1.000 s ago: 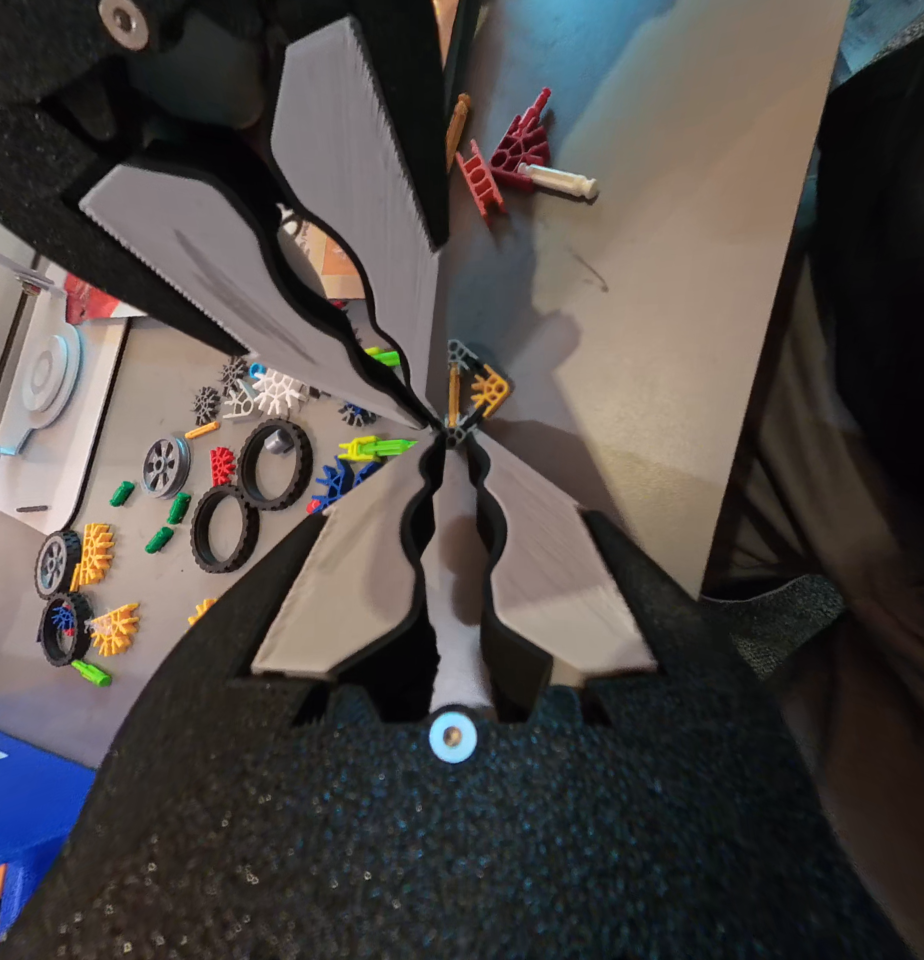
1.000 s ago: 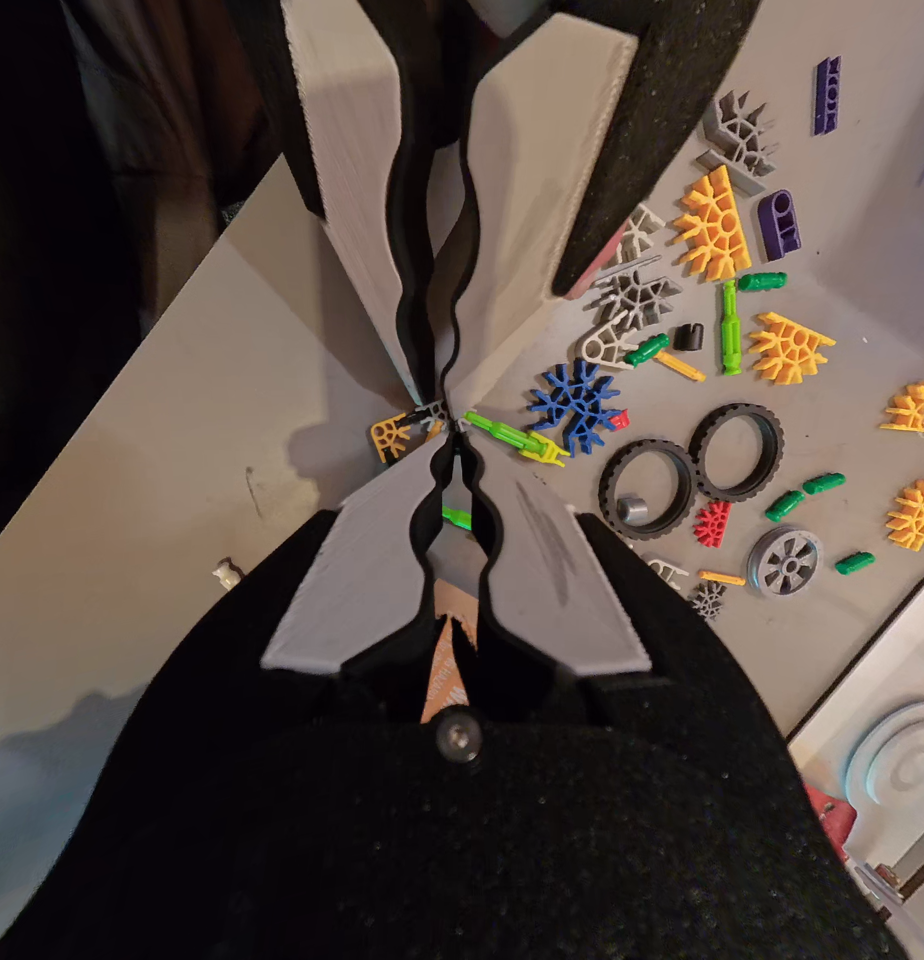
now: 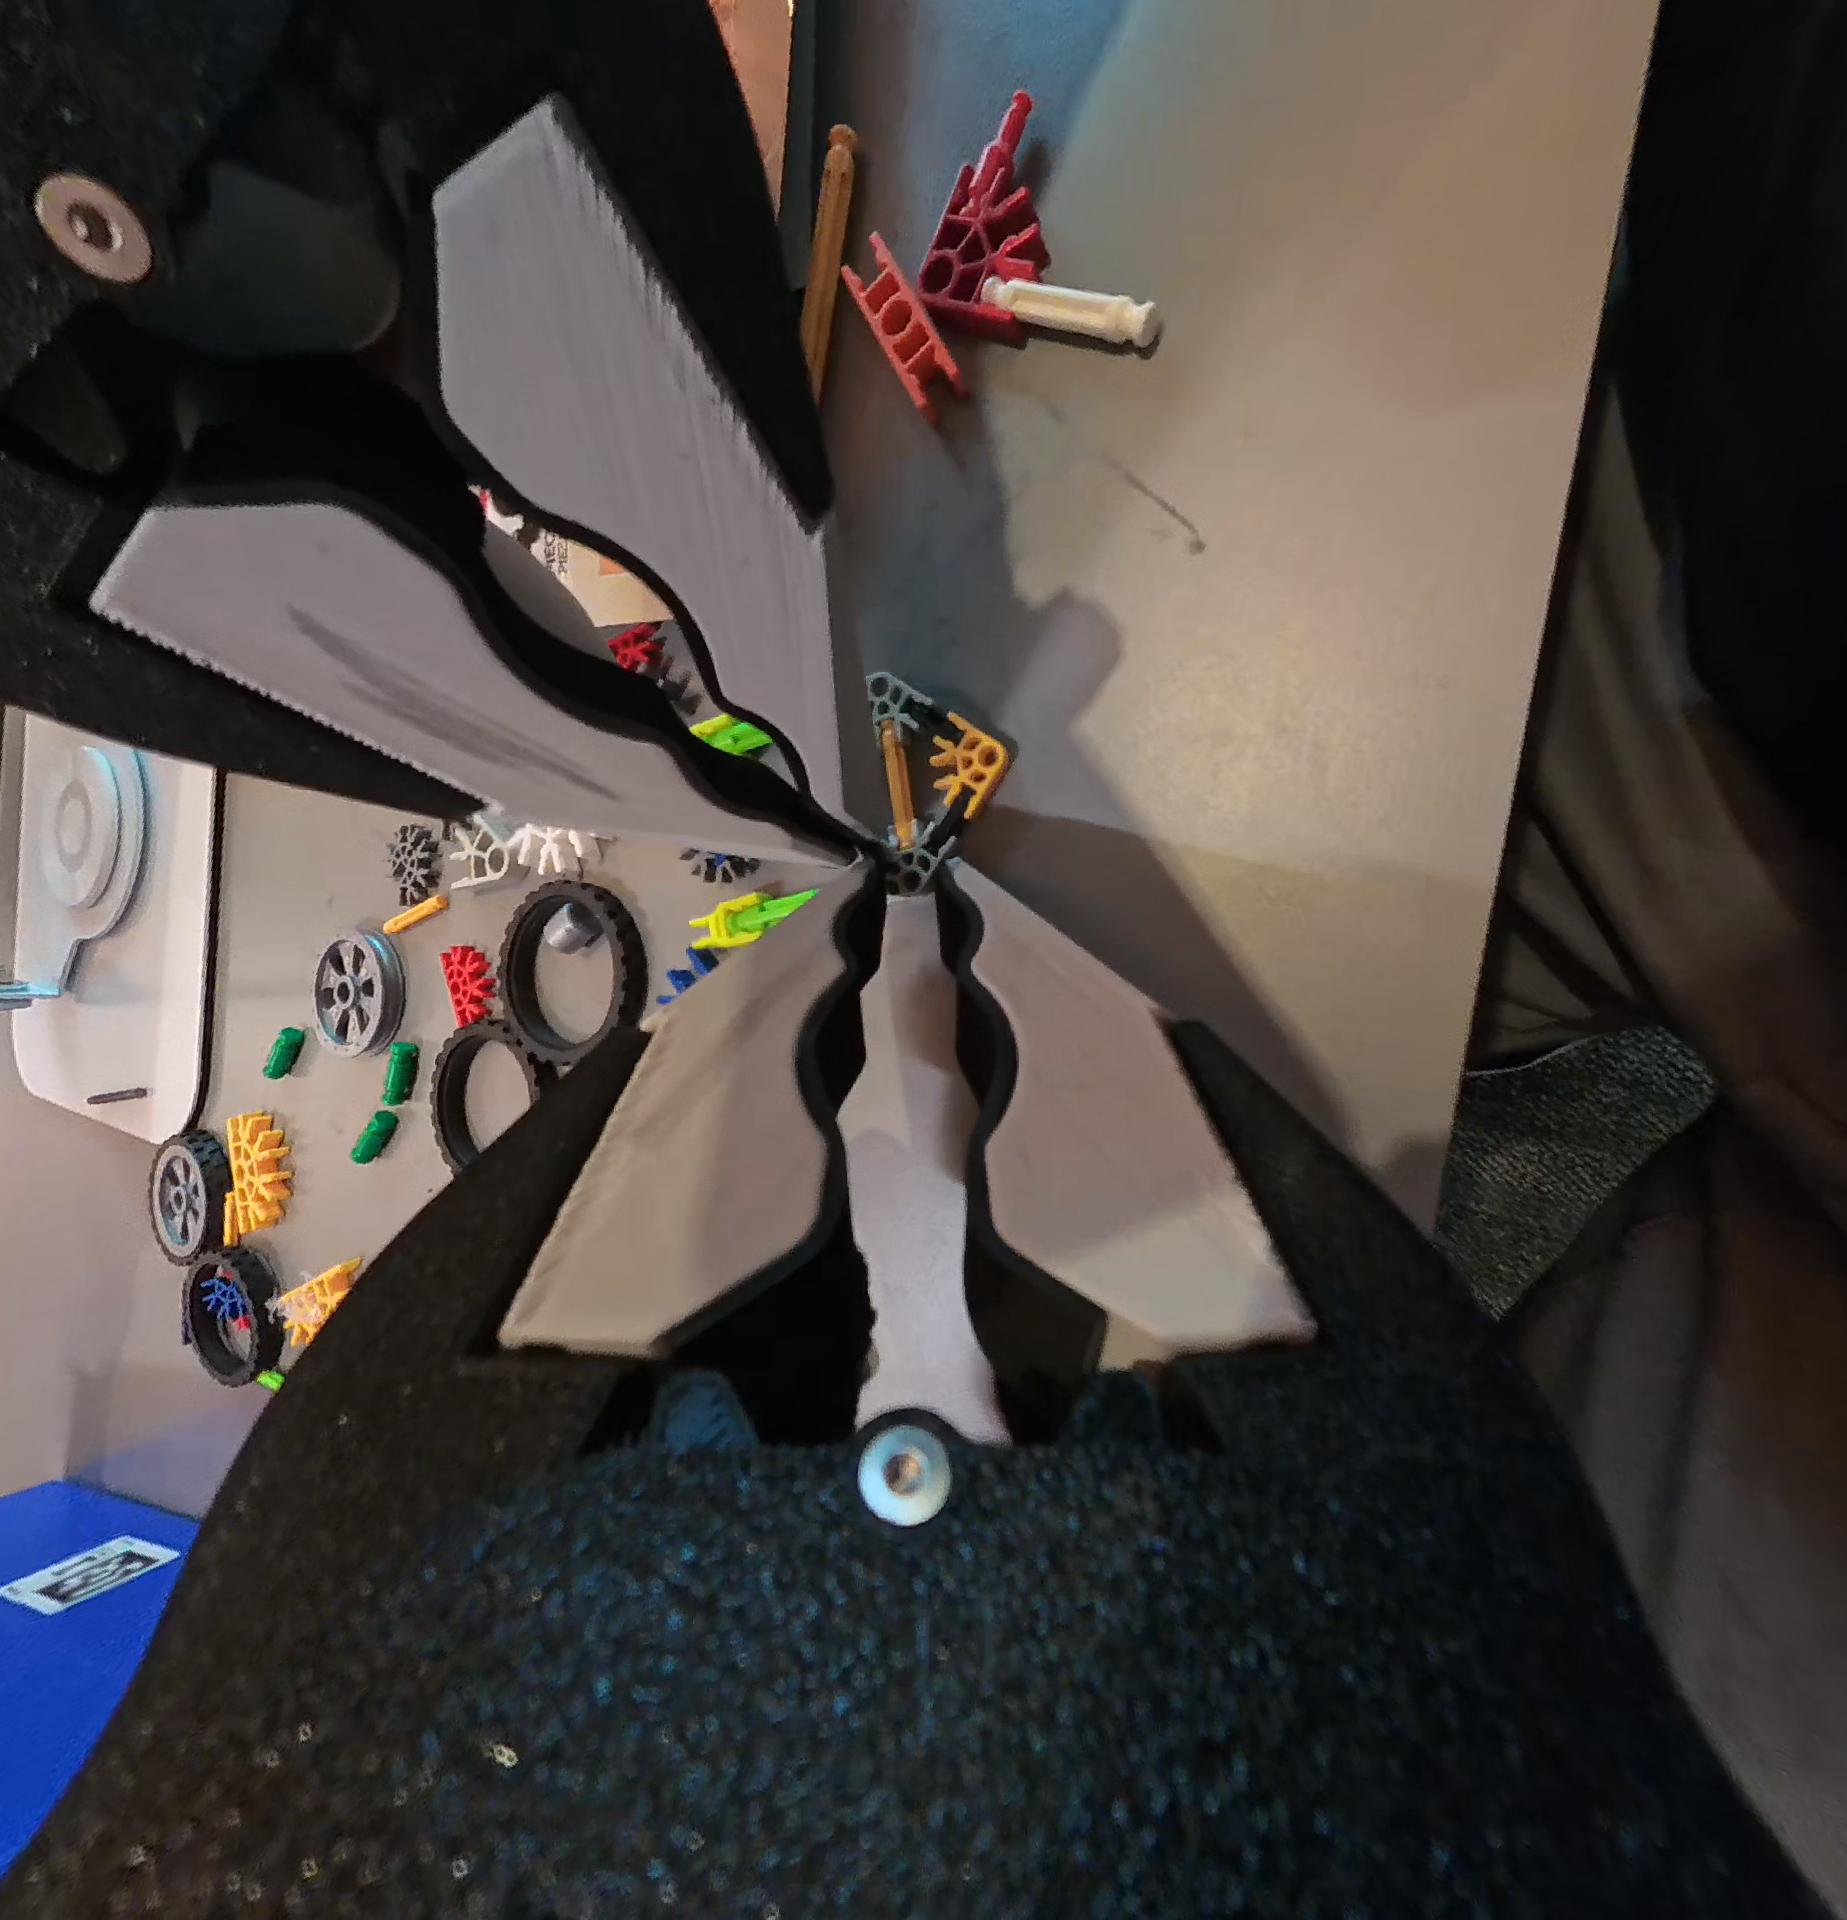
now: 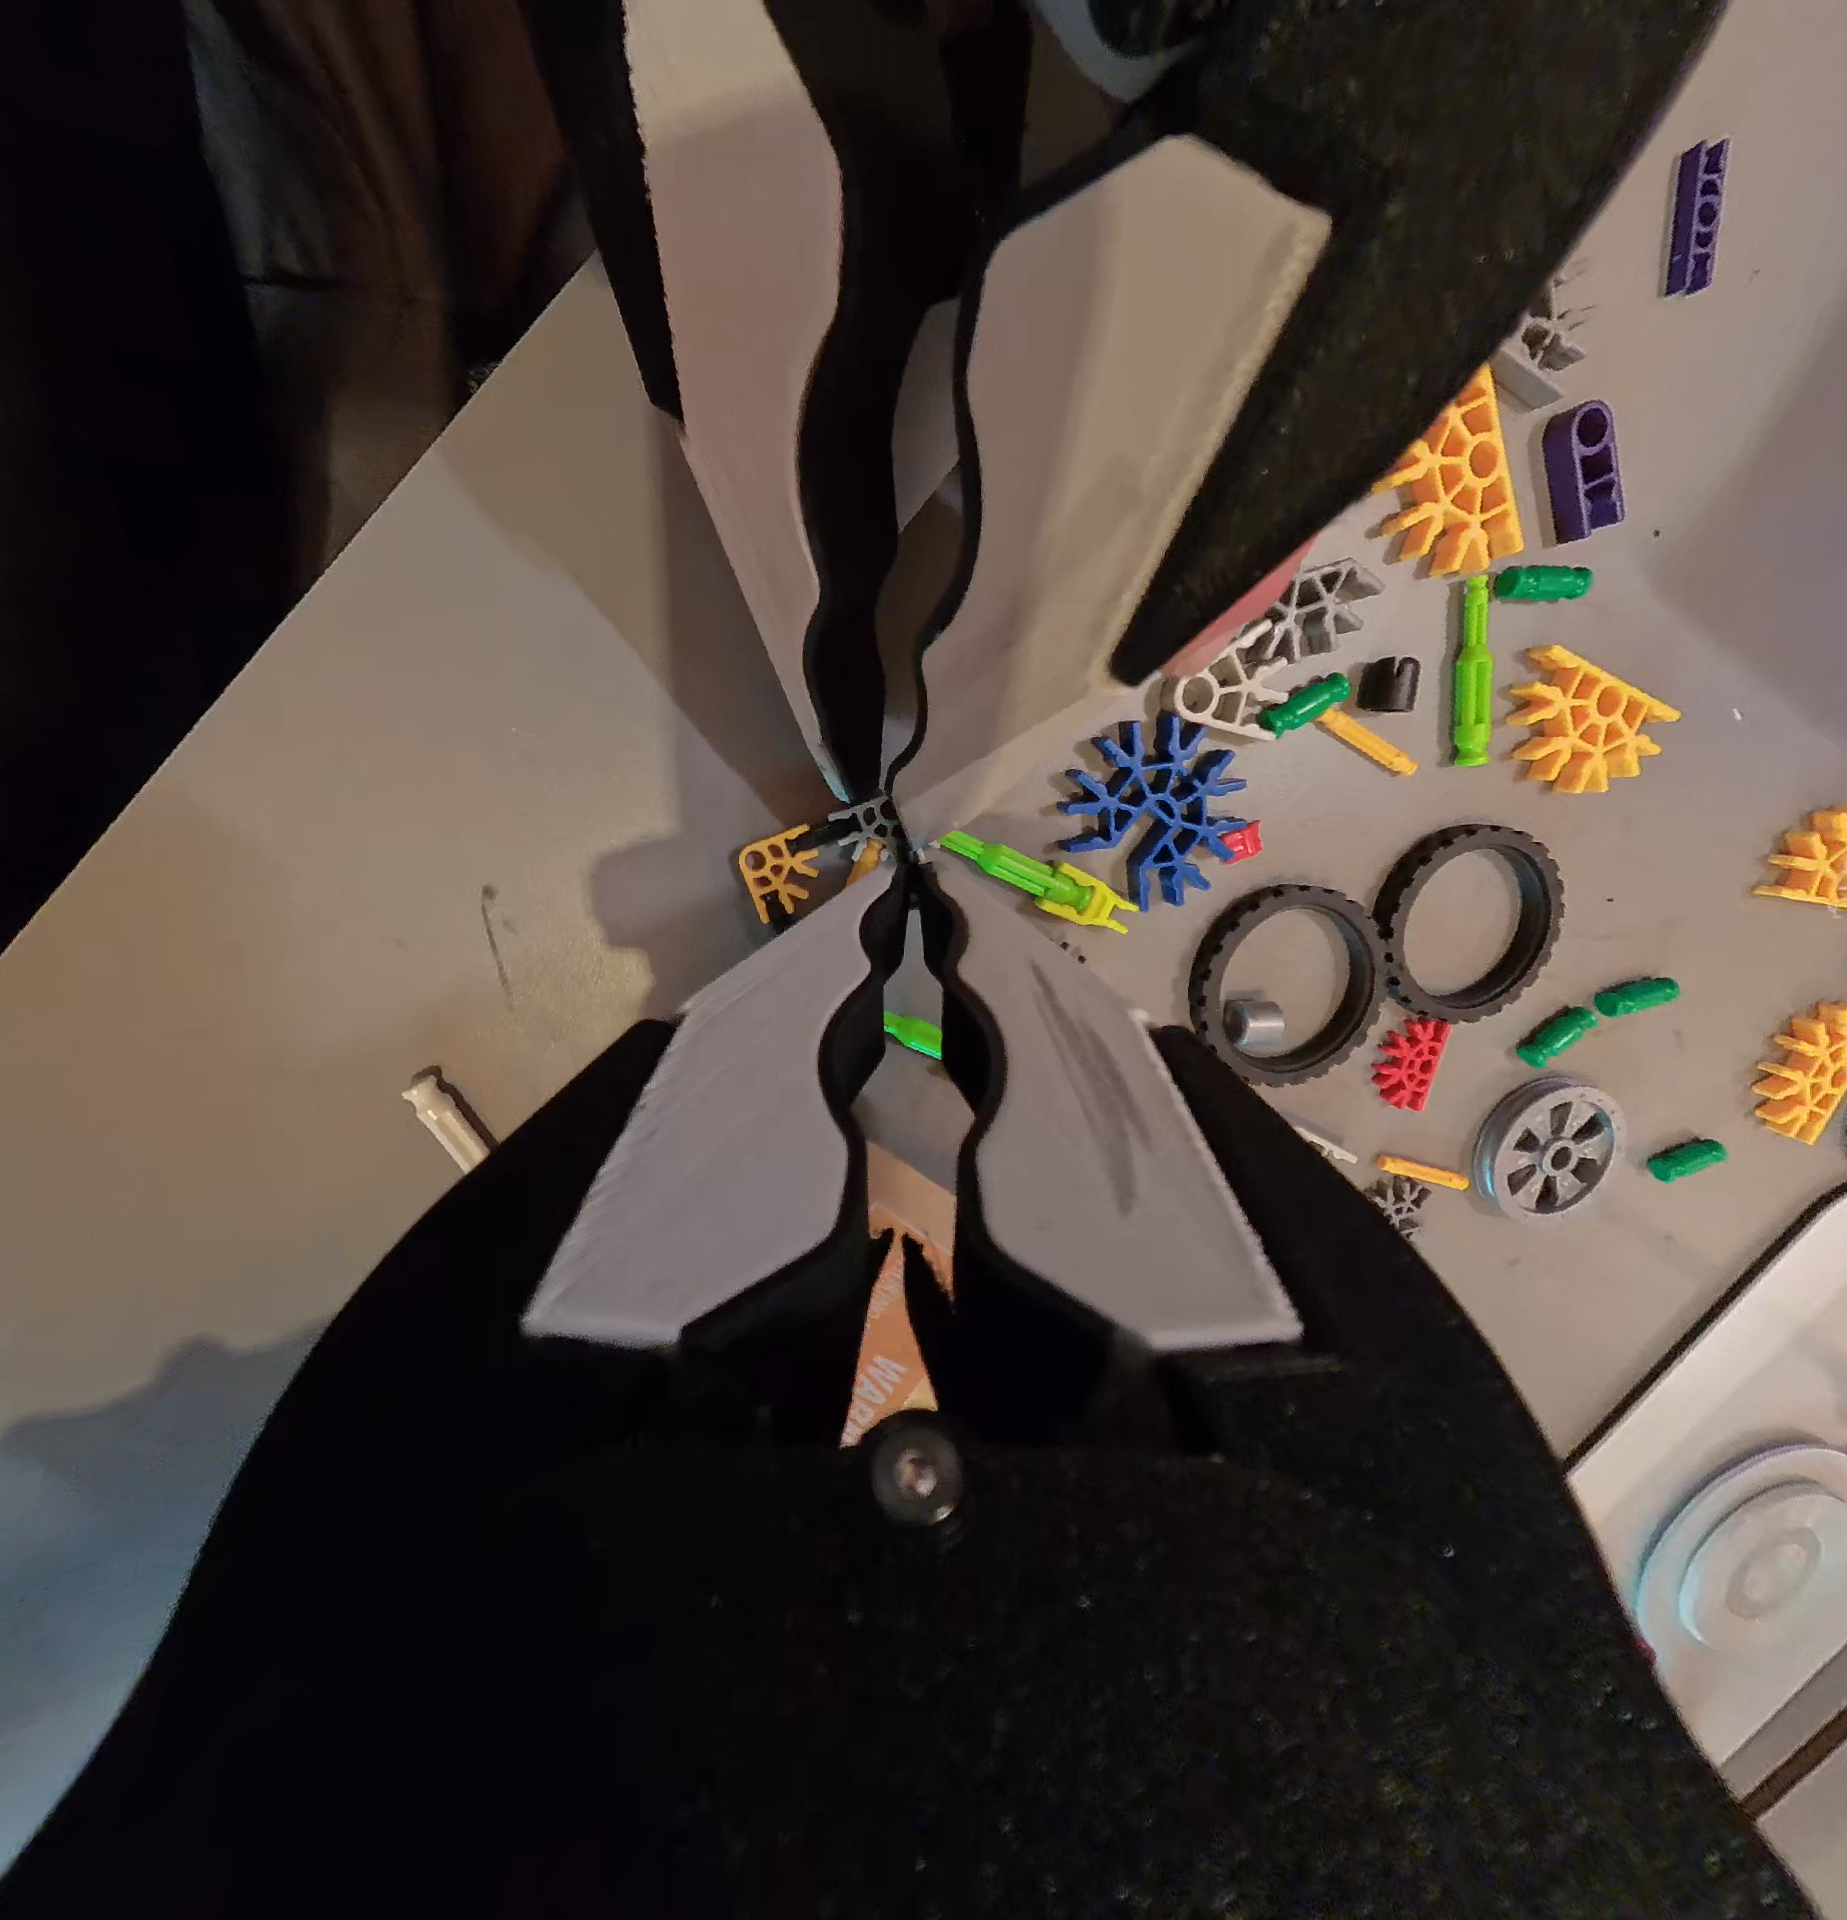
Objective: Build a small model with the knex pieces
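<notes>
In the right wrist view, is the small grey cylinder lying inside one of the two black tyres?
Yes, the grey cylinder lies inside the left black tyre.

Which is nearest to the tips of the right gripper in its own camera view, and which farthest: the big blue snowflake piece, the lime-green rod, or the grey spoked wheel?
From the right gripper:
1. Lime-green rod: nearest, its end just right of the tips.
2. Blue snowflake piece: next, beyond the rod to the right.
3. Grey spoked wheel: farthest, low on the right, past the two black tyres.
</notes>
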A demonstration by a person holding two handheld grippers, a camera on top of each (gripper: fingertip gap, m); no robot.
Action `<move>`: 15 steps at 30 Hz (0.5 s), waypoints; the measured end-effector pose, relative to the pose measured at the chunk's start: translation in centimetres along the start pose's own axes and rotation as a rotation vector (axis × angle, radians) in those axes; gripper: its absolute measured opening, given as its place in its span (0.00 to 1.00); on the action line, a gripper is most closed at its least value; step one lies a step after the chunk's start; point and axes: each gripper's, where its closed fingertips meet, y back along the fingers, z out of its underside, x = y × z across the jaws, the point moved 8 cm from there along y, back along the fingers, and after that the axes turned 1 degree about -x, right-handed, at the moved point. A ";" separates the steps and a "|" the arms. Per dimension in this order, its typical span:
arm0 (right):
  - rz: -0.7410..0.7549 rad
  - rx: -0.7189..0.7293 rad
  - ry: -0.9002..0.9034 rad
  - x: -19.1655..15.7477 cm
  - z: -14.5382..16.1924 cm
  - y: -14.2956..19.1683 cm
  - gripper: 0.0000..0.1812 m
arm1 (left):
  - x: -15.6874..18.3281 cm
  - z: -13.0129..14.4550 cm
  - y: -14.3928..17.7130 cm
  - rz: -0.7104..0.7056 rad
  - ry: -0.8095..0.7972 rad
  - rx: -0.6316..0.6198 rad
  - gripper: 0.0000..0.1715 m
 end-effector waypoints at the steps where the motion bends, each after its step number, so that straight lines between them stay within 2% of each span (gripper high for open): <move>1: 0.000 -0.002 0.002 0.0 0.0 0.0 0.00 | 0.0 0.0 0.0 0.000 -0.004 -0.003 0.05; 15: 0.000 0.003 0.019 0.2 0.4 0.0 0.00 | -0.2 -0.4 -0.1 0.001 -0.044 -0.031 0.06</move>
